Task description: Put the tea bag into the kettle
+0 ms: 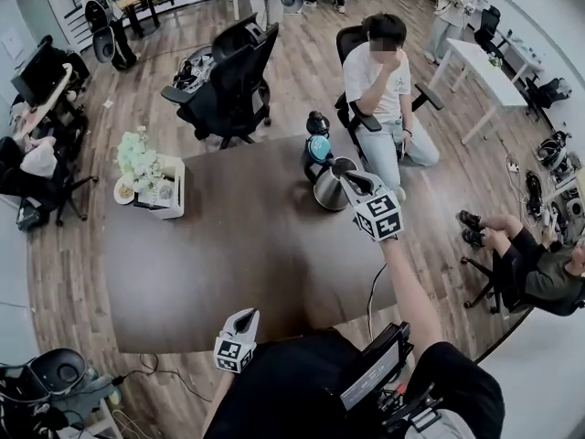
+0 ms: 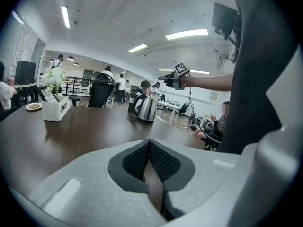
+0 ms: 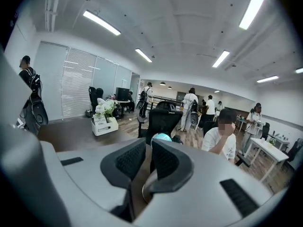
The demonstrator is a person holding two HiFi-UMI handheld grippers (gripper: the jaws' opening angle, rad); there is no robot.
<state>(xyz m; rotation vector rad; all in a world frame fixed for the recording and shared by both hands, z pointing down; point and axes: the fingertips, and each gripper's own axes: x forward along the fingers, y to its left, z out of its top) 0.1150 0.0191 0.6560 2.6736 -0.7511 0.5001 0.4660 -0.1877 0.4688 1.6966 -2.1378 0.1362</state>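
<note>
The steel kettle (image 1: 327, 193) stands open-topped at the far right of the dark table (image 1: 238, 245); it also shows in the left gripper view (image 2: 145, 109). My right gripper (image 1: 346, 180) hovers just over the kettle's mouth, held out at arm's length (image 2: 163, 78). Its jaws (image 3: 147, 148) stand a little apart with nothing visible between the pads, and a curved silver rim (image 3: 148, 186) shows below them. No tea bag is visible in any view. My left gripper (image 1: 244, 316) hangs at the table's near edge, its pads pressed together and empty (image 2: 149, 143).
A teal-lidded cup (image 1: 319, 149) and a black bottle (image 1: 317, 122) stand just behind the kettle. A white box with flowers (image 1: 157, 188) and a small plate (image 1: 124, 191) sit at the table's left end. A person (image 1: 384, 76) sits opposite, beside a black chair (image 1: 233, 85).
</note>
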